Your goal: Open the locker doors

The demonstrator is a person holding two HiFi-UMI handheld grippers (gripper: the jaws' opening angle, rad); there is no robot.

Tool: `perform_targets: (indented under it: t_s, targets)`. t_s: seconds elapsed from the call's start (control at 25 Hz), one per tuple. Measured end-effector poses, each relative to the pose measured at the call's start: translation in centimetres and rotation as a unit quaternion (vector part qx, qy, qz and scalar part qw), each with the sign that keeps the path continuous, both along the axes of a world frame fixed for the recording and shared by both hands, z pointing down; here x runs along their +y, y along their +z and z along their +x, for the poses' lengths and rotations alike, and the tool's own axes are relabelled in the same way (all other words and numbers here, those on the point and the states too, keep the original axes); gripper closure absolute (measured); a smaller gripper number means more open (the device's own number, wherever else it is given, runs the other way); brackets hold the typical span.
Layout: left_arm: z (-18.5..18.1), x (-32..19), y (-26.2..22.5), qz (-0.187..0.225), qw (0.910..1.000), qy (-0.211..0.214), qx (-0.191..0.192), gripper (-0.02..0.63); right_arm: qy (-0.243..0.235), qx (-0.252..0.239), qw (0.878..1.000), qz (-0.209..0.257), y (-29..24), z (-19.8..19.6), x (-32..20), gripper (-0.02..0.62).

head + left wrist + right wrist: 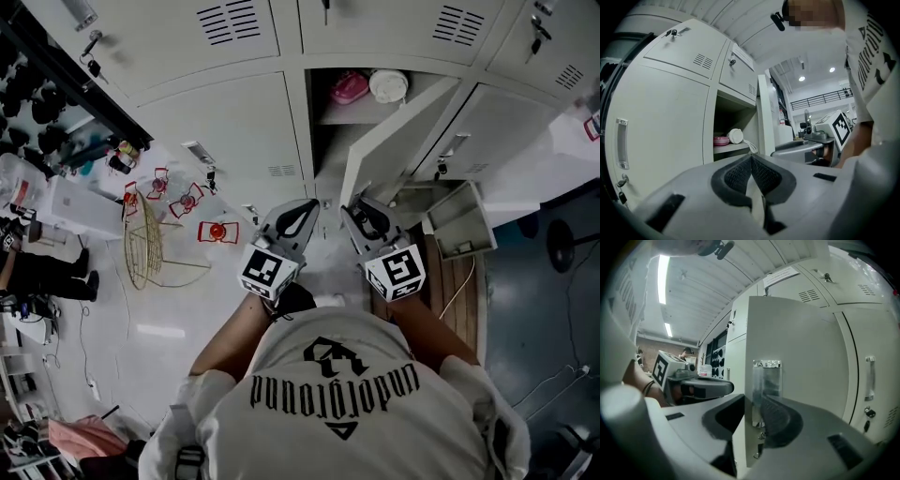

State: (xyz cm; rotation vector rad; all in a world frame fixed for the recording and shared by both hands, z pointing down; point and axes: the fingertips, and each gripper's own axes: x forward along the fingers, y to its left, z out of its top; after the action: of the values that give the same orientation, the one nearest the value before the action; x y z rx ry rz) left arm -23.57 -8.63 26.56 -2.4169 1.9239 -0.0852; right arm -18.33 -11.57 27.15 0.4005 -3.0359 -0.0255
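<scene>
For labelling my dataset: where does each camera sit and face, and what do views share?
Head view: on the person's head, facing steeply down at grey metal lockers; shoulders, forearms, left claw, right claw show.
Left gripper view: on the left claw, facing the open compartment with a round pink bowl; shut jaws, torso show.
Right gripper view: on the right claw, facing the open grey metal door clamped between its jaws; a forearm shows.
All three share that door.

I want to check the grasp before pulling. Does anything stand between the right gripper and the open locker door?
Nothing visible does. The free edge of the locker door stands between the jaws of the right gripper; only the door's own metal handle plate lies beside one jaw. The left gripper is apart, to the side.
</scene>
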Motion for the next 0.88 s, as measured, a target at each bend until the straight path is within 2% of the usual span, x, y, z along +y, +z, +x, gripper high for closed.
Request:
perform_targets:
  t_s: [0.16, 0.36, 0.88]
  targets:
    - [1.4, -0.9, 0.0, -0.007, 0.9998, 0.018, -0.002, 0.598, -0.012, 0.001, 1.0, 0.0, 0.0, 2.4, 0.6, 0.48]
    - [5.0, -2.6, 0.0, -0.006, 0.9983, 0.058, -0.002, 0.598, -0.021, 0.004, 1.0, 0.007, -0.2, 5.4, 0.9, 0.476]
    - [12.2, -5.4, 0.2, -0.012, 0.9913, 0.131, -0.002, 0.598, 0.044, 0.015, 0.999, -0.002, -0.1, 15.0, -0.5, 0.462]
